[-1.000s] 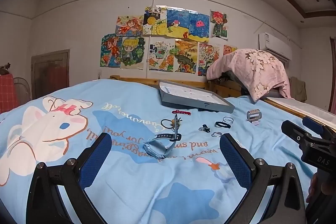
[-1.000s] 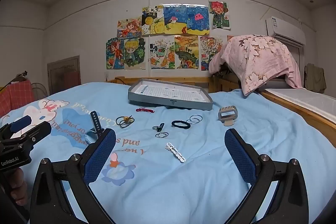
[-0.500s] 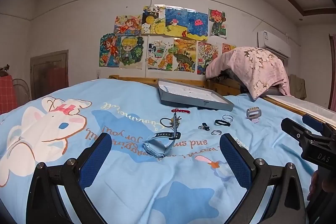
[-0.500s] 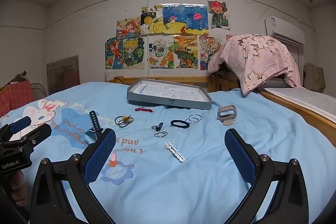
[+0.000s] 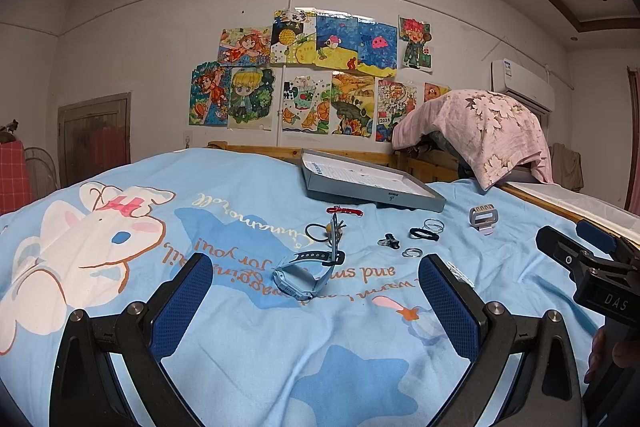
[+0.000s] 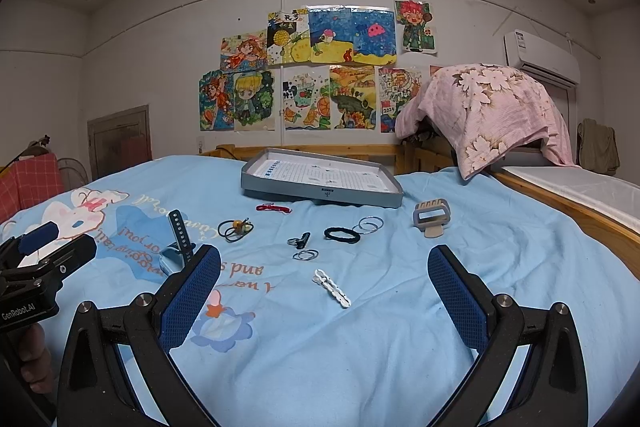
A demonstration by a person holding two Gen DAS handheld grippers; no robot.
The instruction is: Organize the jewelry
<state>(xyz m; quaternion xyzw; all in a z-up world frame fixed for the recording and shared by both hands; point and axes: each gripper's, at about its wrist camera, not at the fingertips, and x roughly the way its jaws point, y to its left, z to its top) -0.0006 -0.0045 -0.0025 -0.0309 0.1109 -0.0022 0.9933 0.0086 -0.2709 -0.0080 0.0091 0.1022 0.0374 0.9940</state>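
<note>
With both grippers' fingers spread empty, I'd pinch the watch [image 5: 306, 273] by its strap, then carry it to the tray [image 5: 372, 187] behind it.

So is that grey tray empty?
Empty, it seems: the tray shows only its printed liner; the jewelry lies on the bed.
</note>
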